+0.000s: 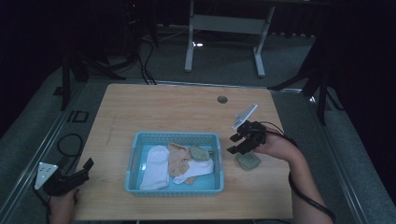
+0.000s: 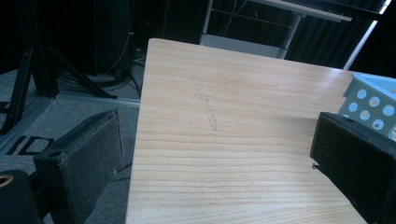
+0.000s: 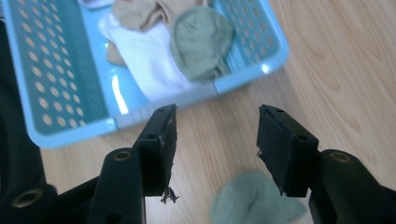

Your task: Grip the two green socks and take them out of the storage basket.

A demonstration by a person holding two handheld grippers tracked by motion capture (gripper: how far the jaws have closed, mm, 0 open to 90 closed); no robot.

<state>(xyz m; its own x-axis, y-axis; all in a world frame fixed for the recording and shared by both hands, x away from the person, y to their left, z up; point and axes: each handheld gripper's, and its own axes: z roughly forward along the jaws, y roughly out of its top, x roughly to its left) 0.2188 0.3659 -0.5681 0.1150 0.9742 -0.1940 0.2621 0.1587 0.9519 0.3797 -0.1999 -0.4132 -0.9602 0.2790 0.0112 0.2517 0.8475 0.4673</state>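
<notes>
The room around is lying dark, with a grey floor [image 1: 37, 135] going around the table. Far back, a white desk frame [image 1: 224, 28] is standing on the floor, and black stands and cables are sitting near the table's far left corner.

The wooden table [image 1: 163, 109] is taking up the middle of the high view. Its top is pale wood with fine lines running across it. A small round hole [image 1: 222, 99] is sitting near the far edge, a bit toward the right.

A light blue basket [image 1: 175, 189] with little holes in its walls is sitting close to the near edge, around the middle. Inside it, a white sock [image 1: 156, 168] is lying on the left side, a tan sock [image 1: 180, 158] is lying in the middle, and a green sock [image 1: 200, 153] is resting on top, near the basket's right wall.

Another green sock [image 1: 248, 161] is lying on the bare wood just beside the basket's right wall, toward the near right corner.

The right gripper [image 1: 235, 143] is hanging over that sock. Its jaws are standing about half open with nothing between them.

The left gripper [image 1: 86, 165] is sitting at the near left corner. Its jaws are standing wide apart and holding nothing.
</notes>
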